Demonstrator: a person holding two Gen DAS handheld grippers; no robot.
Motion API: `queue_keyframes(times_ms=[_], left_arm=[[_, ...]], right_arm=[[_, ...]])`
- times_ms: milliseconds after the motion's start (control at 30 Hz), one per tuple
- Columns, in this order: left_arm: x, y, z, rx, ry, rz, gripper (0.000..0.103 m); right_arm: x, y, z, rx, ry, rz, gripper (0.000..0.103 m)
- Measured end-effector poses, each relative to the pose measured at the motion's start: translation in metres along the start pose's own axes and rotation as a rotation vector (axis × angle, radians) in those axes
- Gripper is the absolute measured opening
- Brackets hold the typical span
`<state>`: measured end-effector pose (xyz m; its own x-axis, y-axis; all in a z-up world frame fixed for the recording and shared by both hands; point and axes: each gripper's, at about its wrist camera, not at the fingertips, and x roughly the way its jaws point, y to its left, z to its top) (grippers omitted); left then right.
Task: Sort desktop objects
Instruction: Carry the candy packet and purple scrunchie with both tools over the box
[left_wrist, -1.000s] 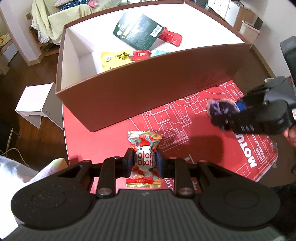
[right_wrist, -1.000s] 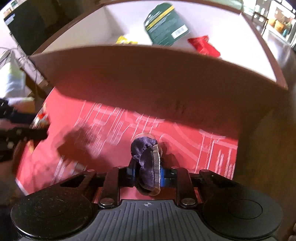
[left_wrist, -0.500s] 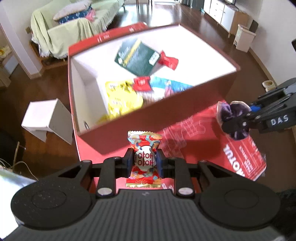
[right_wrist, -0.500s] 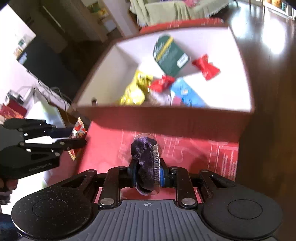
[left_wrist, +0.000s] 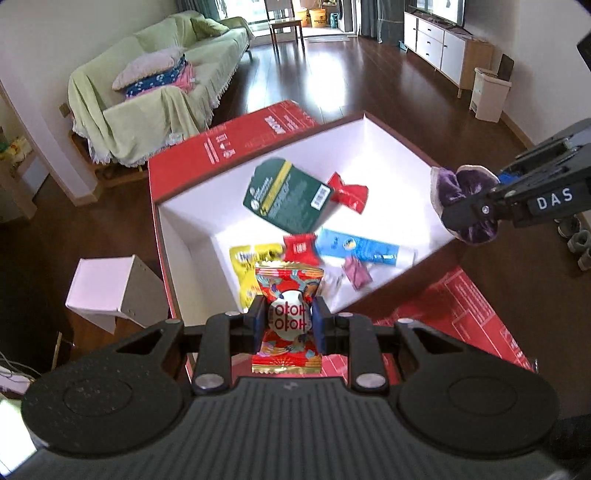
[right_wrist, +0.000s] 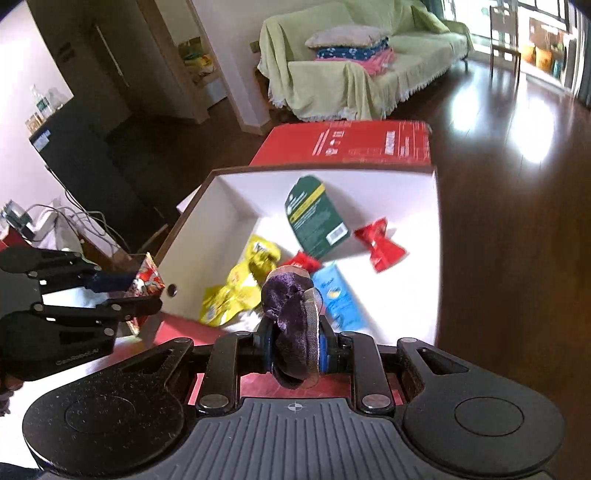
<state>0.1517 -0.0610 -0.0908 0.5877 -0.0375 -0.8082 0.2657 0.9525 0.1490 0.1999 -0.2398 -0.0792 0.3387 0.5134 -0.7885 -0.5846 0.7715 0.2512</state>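
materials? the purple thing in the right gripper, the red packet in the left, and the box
Purple thing: looks like velvet fabric, soft sheen and crumpled folds, with a paler mesh-like edge; probably a scrunchie.
Red packet: glossy printed foil or plastic film, crimped serrated ends, gold edge.
Box: cardboard, it seems; matte white inside, brown outside, straight folded walls.

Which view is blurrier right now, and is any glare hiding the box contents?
Left wrist: box contents slightly motion-smeared, held red snack packet sharp. Right wrist: similar smear on the contents, purple scrunchie sharp; glare only on the floor, not in the box.
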Motion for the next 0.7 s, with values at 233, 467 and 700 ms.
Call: queue_keyframes(times_ms=[233,467,700], left_arm=[[0.007,0.004,0.018,0.007,-0.002,0.021,0.022],[0.020,0.011,0.025,0.015,0.023,0.042,0.022],[0.039,0.018,0.032,0.022,0.056,0.062,0.022]], right_arm=[[0.014,-0.002,0.019,-0.061,0.031,-0.044,0.021],[0.036,-0.015,0.025,-0.100,0.106,-0.078,0.021],[0.054,-0.026,0.034,-0.153,0.163,-0.108,0.021]])
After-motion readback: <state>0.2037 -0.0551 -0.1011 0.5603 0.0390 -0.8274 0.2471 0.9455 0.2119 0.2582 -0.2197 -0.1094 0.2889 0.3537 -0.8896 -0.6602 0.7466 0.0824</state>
